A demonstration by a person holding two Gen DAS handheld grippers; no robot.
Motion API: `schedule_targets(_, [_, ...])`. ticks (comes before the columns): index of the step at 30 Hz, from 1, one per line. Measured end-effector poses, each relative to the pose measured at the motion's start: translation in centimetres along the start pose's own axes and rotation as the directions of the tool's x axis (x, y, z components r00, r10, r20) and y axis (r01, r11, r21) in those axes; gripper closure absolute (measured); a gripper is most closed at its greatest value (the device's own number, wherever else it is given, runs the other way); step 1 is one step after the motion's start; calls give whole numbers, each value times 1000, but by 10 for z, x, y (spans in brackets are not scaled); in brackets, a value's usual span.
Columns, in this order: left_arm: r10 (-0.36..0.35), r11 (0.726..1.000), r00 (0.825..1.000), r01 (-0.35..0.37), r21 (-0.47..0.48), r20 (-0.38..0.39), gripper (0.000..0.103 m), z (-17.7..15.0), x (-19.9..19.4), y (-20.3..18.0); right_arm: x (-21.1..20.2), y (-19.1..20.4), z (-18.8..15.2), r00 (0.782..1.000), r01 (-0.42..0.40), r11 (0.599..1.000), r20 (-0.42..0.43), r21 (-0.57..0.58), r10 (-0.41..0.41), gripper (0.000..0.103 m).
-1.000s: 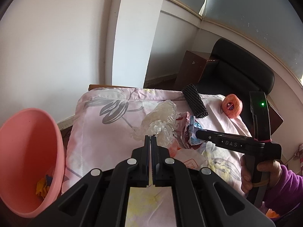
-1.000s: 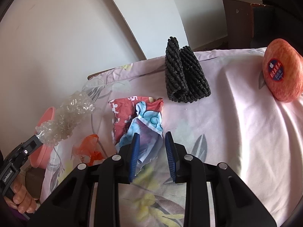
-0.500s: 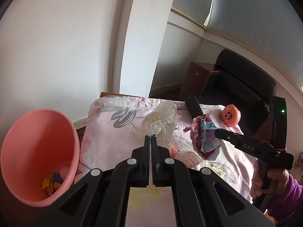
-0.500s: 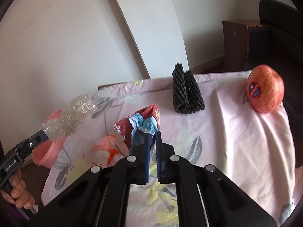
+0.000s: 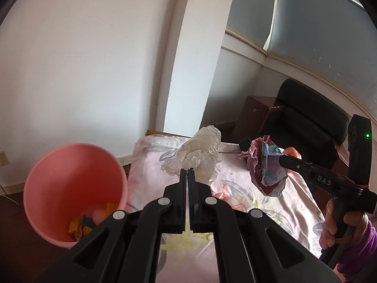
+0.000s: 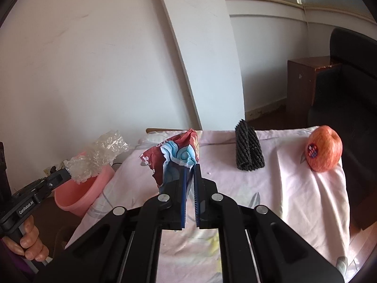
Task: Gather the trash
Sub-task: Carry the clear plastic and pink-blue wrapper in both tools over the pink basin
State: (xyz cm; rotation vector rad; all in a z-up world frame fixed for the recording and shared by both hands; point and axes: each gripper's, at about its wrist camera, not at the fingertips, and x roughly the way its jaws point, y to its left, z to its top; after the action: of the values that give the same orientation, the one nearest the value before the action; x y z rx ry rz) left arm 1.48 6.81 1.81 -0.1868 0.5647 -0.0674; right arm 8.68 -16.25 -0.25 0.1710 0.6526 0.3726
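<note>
Above the cloth-covered table (image 6: 294,188), beside the pink bin (image 5: 70,179): two pieces of trash lifted, carry to the bin in hand.

Table: black mesh sleeve (image 6: 248,152) and apple (image 6: 324,152) resting on the cloth. Bin: off the table's left edge, scraps already inside. Right gripper (image 6: 190,167): jaws just closed, pinching the printed wrapper (image 6: 175,154), which hangs clear of the cloth. Left gripper (image 5: 187,173): pressed together on the crumpled clear plastic (image 5: 200,155), held aloft nearer the bin. Next, by judgement: swing each piece over the bin's mouth, then release; the light plastic may cling to the pads.

one apple (image 6: 324,152), one bin (image 5: 70,188), two tongs (image 5: 187,172)
</note>
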Motion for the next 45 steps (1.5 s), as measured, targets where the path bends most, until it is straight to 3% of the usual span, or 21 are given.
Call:
schedule_targets(11, [116,991,993,-113,-68,40,102,-2,-37,34,11,60,10,995,-103,991,-3,-87,103,97])
schedule_targets(22, [240,958,970,-231,-171,33,102,-8,-57,86,30,126,12,982,-188,967,-28,-174,185,97])
schedule_targets(34, [335,919,942,-323,-226,17,102,-16,-62,124,53,187,13,970,-244,933,-59,-265,237,97])
schedule_targets(45, [387,887,921,-381,-262,-29,102,-26,-57,148,82,218,4,962,-271,916,-118,-295,247,97])
